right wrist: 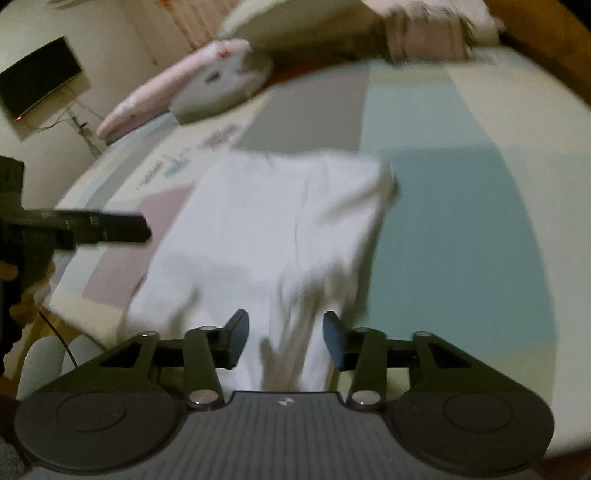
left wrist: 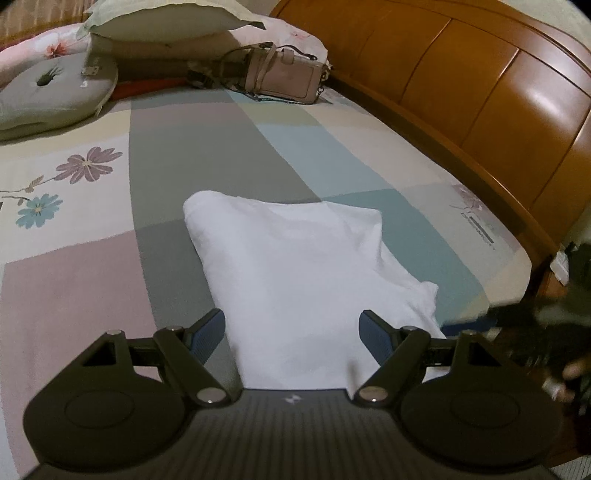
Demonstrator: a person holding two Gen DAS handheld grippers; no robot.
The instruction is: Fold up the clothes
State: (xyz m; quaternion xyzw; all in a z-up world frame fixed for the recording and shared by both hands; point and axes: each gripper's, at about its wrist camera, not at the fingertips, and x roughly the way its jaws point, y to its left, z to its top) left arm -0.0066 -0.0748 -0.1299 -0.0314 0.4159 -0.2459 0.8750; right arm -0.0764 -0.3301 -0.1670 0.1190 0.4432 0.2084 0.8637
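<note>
white cloth, the garment (left wrist: 295, 280) lies at centre frame on your patchwork bedspread (left wrist: 74, 277), already folded to a narrow panel; one crosswise fold or more looks left. its long axis runs from the bottom edge up toward the top. your left gripper (left wrist: 293, 334) stands released, and your right gripper (right wrist: 284, 341) is released too, cloth loose between unpressed pads.

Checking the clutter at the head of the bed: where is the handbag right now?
In the left wrist view the beige handbag lies at the top centre, on the bed beside the wooden headboard, just right of the stacked pillows.
</note>
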